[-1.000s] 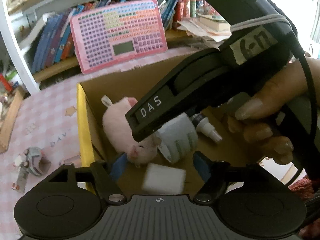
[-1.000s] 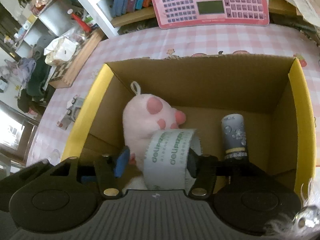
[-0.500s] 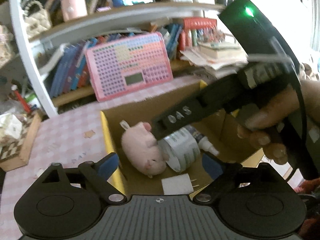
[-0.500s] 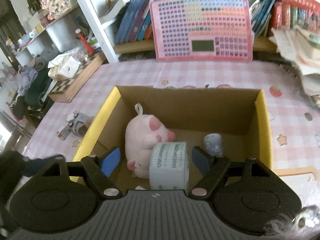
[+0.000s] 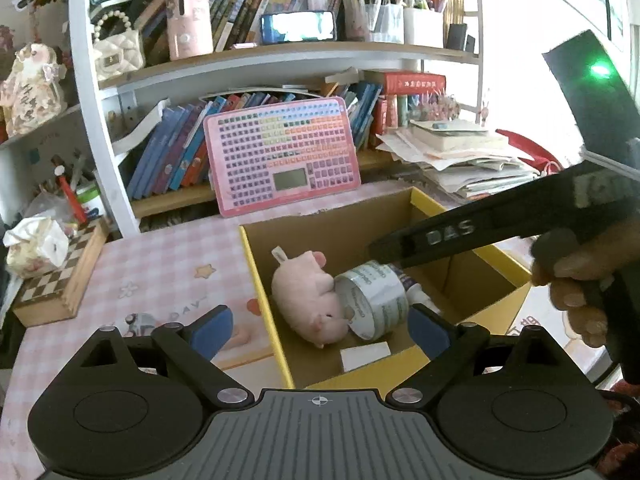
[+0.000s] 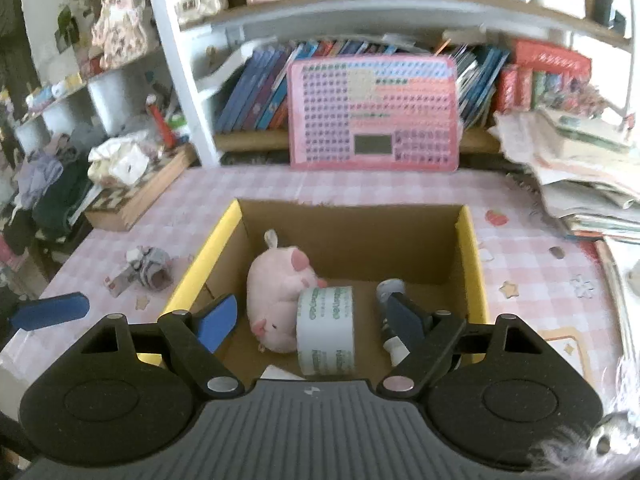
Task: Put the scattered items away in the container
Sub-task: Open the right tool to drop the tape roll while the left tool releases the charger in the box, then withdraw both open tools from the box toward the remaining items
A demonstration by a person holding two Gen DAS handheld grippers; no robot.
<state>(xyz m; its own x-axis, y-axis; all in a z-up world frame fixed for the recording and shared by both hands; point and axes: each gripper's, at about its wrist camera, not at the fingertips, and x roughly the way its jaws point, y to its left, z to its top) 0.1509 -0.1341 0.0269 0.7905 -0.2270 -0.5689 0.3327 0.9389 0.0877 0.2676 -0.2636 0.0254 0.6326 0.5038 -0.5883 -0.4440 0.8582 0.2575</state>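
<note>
A cardboard box with yellow rims (image 6: 470, 248) (image 5: 262, 292) stands on the pink checked table. Inside lie a pink plush pig (image 6: 276, 292) (image 5: 308, 300), a roll of tape (image 6: 326, 328) (image 5: 374, 296), a small bottle (image 6: 390, 316) and a white pad (image 5: 364, 355). My left gripper (image 5: 318, 330) is open and empty above the box's near left corner. My right gripper (image 6: 310, 320) is open and empty above the box; its body shows in the left wrist view (image 5: 480, 232). A crumpled grey item (image 6: 146, 270) lies on the table left of the box.
A pink toy keyboard (image 6: 374, 114) leans against the bookshelf behind the box. A chequered wooden box (image 6: 132, 196) sits at the far left. Stacked papers and books (image 6: 580, 176) crowd the right side.
Both grippers have let go, opened and lifted back from the box. The tape roll now rests inside against the pig, and the white pad lies on the box floor.
</note>
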